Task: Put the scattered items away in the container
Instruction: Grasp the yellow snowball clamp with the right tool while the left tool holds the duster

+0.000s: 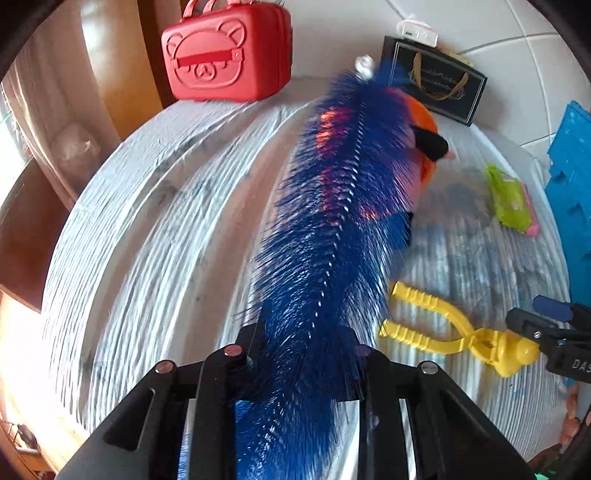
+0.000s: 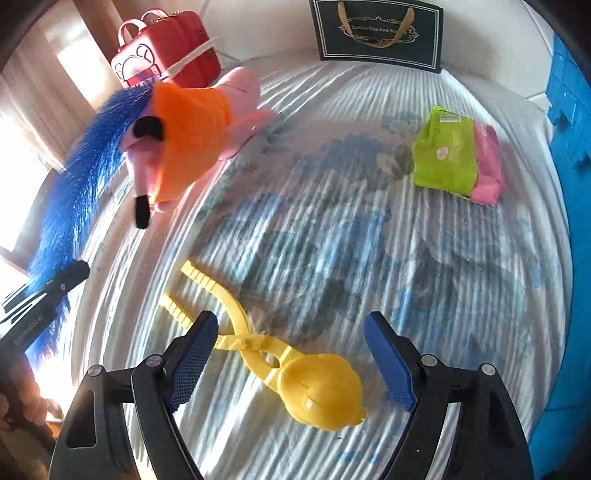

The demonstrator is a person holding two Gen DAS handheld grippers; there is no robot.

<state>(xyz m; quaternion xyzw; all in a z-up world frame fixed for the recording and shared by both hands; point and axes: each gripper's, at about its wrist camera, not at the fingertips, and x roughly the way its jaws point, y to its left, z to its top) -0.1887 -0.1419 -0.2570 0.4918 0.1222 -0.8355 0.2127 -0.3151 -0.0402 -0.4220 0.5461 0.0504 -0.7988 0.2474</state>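
Observation:
My left gripper (image 1: pixel 303 354) is shut on a long blue bristle brush (image 1: pixel 332 229) and holds it above the table; the brush also shows at the left of the right wrist view (image 2: pixel 74 184). A pink plush in an orange shirt (image 2: pixel 184 136) lies beside the brush. My right gripper (image 2: pixel 291 354) is open, its blue pads (image 2: pixel 192 362) on either side of a yellow duck-shaped snowball clamp (image 2: pixel 317 384) lying on the table. The clamp also shows in the left wrist view (image 1: pixel 461 339). A green and pink packet (image 2: pixel 458 158) lies at the right. A blue crate (image 2: pixel 569 110) stands at the far right.
A red bear-face case (image 1: pixel 229 55) stands at the back left. A dark gift bag (image 2: pixel 376 33) stands against the back wall. The table has a white and blue ribbed cloth (image 2: pixel 332 240). A white small box (image 1: pixel 417 33) sits behind the bag.

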